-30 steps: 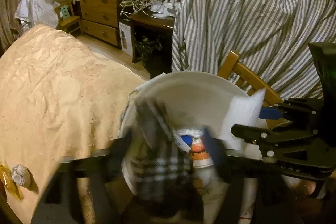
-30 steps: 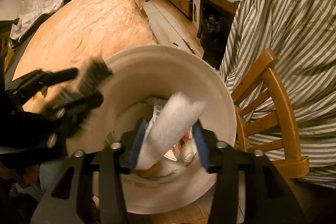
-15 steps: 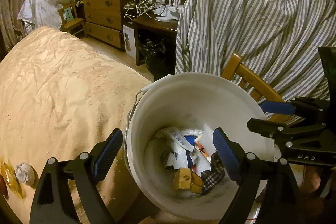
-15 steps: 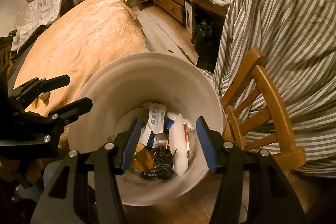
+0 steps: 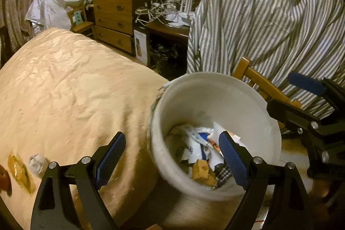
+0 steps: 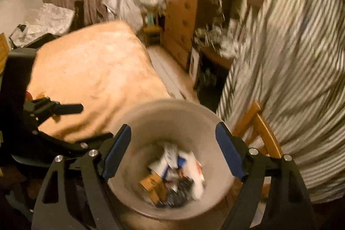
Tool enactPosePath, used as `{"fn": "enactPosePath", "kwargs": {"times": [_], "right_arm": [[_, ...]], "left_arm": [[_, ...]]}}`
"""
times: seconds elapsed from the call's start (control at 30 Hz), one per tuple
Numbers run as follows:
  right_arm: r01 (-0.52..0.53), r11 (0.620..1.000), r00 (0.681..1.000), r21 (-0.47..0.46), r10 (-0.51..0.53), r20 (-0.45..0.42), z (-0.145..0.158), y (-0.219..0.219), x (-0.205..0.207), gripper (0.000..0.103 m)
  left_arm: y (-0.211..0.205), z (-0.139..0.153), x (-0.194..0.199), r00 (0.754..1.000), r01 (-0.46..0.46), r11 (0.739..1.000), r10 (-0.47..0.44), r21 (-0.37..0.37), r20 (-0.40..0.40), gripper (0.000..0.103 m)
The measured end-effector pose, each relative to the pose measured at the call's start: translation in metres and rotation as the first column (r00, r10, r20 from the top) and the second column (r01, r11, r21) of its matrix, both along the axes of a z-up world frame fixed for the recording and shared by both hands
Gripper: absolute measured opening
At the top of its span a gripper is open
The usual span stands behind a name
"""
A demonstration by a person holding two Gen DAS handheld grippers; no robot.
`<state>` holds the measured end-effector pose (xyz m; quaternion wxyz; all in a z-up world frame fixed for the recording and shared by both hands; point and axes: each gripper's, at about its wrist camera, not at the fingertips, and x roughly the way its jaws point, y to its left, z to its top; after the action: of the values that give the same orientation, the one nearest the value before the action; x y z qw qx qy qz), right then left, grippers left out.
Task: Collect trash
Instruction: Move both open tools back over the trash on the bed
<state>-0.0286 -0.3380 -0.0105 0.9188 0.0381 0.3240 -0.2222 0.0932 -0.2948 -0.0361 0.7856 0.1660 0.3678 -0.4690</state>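
1. Bed (image 5: 71, 87) with tan cover, biggest thing in view, spreads out ahead and to the left of the left gripper (image 5: 172, 156) fingers.
2. Striped sheet (image 5: 269, 14) draped over furniture, well beyond and to the right of both pairs of fingers; wooden chair (image 5: 261, 83) in front of it, just past the bucket.
3. White bucket (image 5: 215, 87) sits just ahead of and below both grippers; in the left wrist view its near rim lies between the left fingers, closer to the right-hand finger. Trash already inside: paper scraps, a tan block, a checked rag.
4. Right gripper (image 6: 172, 154) fingers spread wide, nothing between them, bucket mouth framed in the gap; view is motion-blurred.
5. Left gripper fingers also wide apart and empty.
6. Leftover trash on the bed: crumpled grey wad (image 5: 38, 163) and amber wrapper (image 5: 19, 171), left of the left-hand finger, near each other.
7. Step, as judged: drop into bucket is done, both grippers free. Next move likely calls for swinging the left gripper left over the bed, straddling the wad, then closing.
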Motion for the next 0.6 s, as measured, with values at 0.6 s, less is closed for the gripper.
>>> {"fn": "enactPosePath", "kwargs": {"times": [0.6], "right_arm": [[-0.235, 0.959, 0.967, 0.162, 0.214, 0.136, -0.033, 0.098, 0.042, 0.081]], "left_arm": [[0.336, -0.032, 0.146, 0.827, -0.562, 0.827, 0.562, -0.013, -0.006, 0.088]]}}
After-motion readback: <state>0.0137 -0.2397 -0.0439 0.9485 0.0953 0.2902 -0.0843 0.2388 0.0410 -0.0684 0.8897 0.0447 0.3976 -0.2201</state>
